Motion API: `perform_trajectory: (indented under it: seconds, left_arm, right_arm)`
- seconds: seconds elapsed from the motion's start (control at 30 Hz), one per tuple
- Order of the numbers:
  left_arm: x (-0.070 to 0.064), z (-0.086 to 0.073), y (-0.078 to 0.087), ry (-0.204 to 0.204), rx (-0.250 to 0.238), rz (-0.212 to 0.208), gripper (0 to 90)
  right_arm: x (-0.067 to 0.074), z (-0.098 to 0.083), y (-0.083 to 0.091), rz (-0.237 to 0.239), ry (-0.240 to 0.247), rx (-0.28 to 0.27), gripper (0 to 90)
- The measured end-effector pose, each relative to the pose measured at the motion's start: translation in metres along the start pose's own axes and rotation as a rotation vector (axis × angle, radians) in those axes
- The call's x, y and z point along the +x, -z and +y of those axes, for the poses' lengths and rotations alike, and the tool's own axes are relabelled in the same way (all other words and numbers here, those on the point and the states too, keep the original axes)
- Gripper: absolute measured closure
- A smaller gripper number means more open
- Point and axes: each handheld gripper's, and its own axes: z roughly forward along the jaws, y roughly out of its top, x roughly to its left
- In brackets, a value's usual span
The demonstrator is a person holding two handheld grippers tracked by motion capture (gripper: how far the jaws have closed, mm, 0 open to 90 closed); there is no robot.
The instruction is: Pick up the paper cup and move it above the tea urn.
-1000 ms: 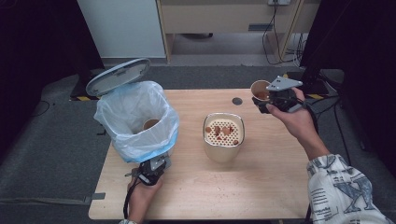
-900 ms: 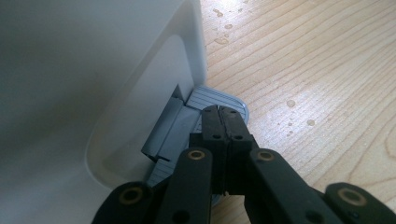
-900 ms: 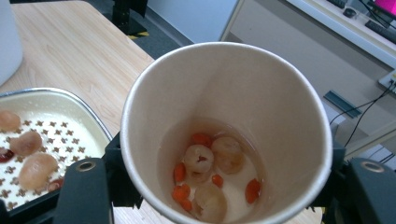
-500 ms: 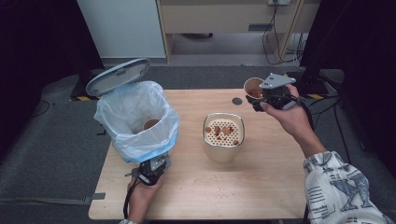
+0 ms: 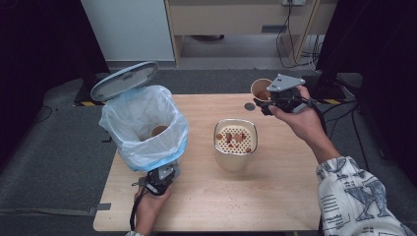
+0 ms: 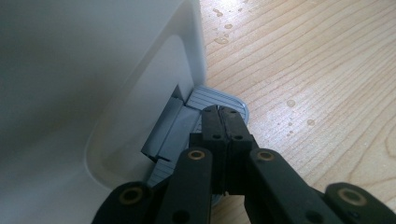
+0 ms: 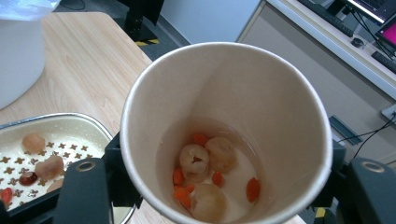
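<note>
Standing between bin (image 5: 142, 128) and held paper cup (image 5: 260, 90): strainer pot (image 5: 235, 144).

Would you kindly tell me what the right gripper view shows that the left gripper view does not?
Right gripper view: a cup clamped between the jaws, with fruit in liquid at its bottom, and a strainer below it. Left gripper view: shut jaws on the grey pedal at the foot of the bin, and droplets nearby. Both: the bin's white wall and the wooden table.
</note>
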Motion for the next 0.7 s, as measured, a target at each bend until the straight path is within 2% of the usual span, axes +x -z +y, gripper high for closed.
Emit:
perform_trajectory:
  seconds: [0.7]
  left_arm:
    - [0.000,0.000,0.000,0.010,-0.001,0.000,88.8]
  right_arm:
    - [0.009,0.015,-0.010,0.020,0.052,-0.012,31.7]
